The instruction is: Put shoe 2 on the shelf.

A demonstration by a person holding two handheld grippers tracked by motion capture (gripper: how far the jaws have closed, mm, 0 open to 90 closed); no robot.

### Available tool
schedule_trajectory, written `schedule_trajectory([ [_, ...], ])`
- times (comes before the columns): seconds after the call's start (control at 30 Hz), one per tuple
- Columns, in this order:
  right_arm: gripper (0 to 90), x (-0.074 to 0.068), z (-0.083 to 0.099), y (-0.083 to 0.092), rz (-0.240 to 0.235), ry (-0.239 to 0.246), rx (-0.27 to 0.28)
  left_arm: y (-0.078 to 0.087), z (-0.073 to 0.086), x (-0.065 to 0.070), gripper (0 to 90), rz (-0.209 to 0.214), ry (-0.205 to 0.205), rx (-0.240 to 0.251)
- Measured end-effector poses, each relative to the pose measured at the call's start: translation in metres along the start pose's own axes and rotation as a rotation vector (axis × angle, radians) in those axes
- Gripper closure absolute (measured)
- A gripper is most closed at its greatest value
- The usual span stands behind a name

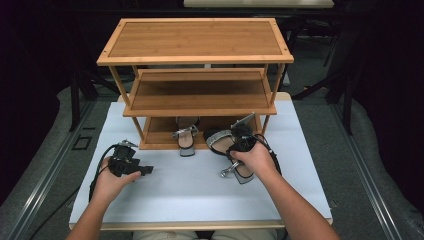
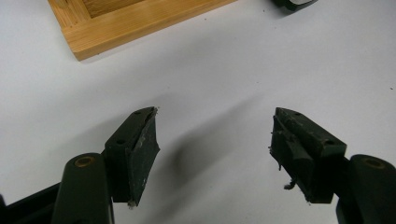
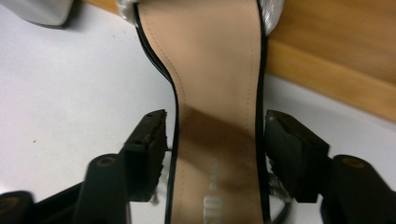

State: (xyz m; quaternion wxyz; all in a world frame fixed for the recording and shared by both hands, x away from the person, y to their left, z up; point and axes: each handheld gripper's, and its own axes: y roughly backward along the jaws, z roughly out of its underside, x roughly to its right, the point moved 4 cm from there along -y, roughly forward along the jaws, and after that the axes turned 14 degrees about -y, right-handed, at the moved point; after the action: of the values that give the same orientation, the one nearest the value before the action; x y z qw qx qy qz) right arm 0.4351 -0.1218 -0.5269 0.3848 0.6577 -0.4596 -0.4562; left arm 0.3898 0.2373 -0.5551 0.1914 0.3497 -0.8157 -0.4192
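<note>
Left tool [image 1: 146, 170] — jaws wide apart over the bare white tabletop [image 1: 190, 190], near the corner of the wooden shoe rack [image 1: 197, 80]. Centre — a silver sandal [image 1: 186, 137] lies on the rack's bottom shelf. Right tool [image 3: 215, 135] — jaws open, flanking the insole of a second sandal [image 3: 215, 93] without pressing it; this shoe rests on the tabletop, toe against the rack's base.

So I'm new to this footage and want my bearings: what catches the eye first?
A three-tier bamboo shoe rack dominates the back of the white table. In front, the right gripper straddles a silver-strapped sandal, jaws on either side of its sole; its mate rests on the bottom shelf. The left gripper hovers open over bare table.
</note>
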Motion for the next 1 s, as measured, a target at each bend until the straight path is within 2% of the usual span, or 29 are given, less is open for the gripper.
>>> schedule_trajectory([
  [0.03,39.5,-0.001,0.0,0.003,0.047,0.004,0.035,0.0,0.0,0.0,31.5,-0.001,-0.001,0.001],
  [0.07,39.5,-0.002,0.001,0.011,-0.021,0.016,0.01,0.0,0.0,0.0,31.5,-0.001,-0.001,0.001],
  [0.1,39.9,-0.003,0.003,0.017,0.009,0.022,0.052,0.0,0.0,0.0,31.4,-0.001,0.0,0.001],
  [0.13,40.9,-0.004,0.004,0.024,0.0,0.039,0.065,0.0,0.0,0.0,31.4,-0.001,0.0,0.001],
  [0.17,42.1,-0.005,0.007,0.034,-0.107,0.055,0.016,0.0,0.0,0.0,31.4,-0.003,0.0,0.001],
  [0.2,43.1,-0.005,0.01,0.039,0.021,0.07,0.097,0.0,0.0,0.0,31.4,-0.003,0.0,0.001],
  [0.23,45.2,-0.006,0.014,0.047,0.012,0.076,0.103,0.0,0.0,0.0,31.4,-0.004,0.001,0.001],
  [0.27,46.1,-0.004,0.02,0.057,-0.06,0.113,0.076,0.0,0.001,0.0,31.4,-0.005,0.001,0.001],
  [0.3,47.0,-0.003,0.025,0.062,-0.071,0.114,0.081,0.0,0.001,0.0,31.4,-0.005,0.001,0.001],
  [0.33,48.0,-0.001,0.029,0.065,-0.031,0.124,0.105,0.0,0.001,0.0,31.4,-0.005,0.001,-0.001],
  [0.43,50.5,0.007,0.047,0.074,-0.039,0.141,0.109,0.001,0.001,0.0,31.4,-0.007,0.002,0.0],
  [0.53,55.3,0.018,0.066,0.072,-0.012,0.162,0.103,0.001,0.001,0.0,31.4,-0.008,0.002,0.0],
  [0.63,57.9,0.028,0.083,0.06,0.021,0.169,0.057,-0.001,0.001,0.001,31.4,-0.005,0.001,-0.006],
  [0.77,56.9,0.037,0.093,0.045,-0.008,0.143,0.036,-0.004,0.001,0.002,31.4,-0.001,0.003,-0.014],
  [0.93,58.7,0.039,0.092,0.031,-0.02,0.117,0.035,-0.004,0.002,0.001,31.2,0.002,0.004,-0.019],
  [1.0,60.5,0.039,0.092,0.028,-0.047,0.107,0.015,-0.004,0.003,0.0,31.2,0.003,0.006,-0.017],
])
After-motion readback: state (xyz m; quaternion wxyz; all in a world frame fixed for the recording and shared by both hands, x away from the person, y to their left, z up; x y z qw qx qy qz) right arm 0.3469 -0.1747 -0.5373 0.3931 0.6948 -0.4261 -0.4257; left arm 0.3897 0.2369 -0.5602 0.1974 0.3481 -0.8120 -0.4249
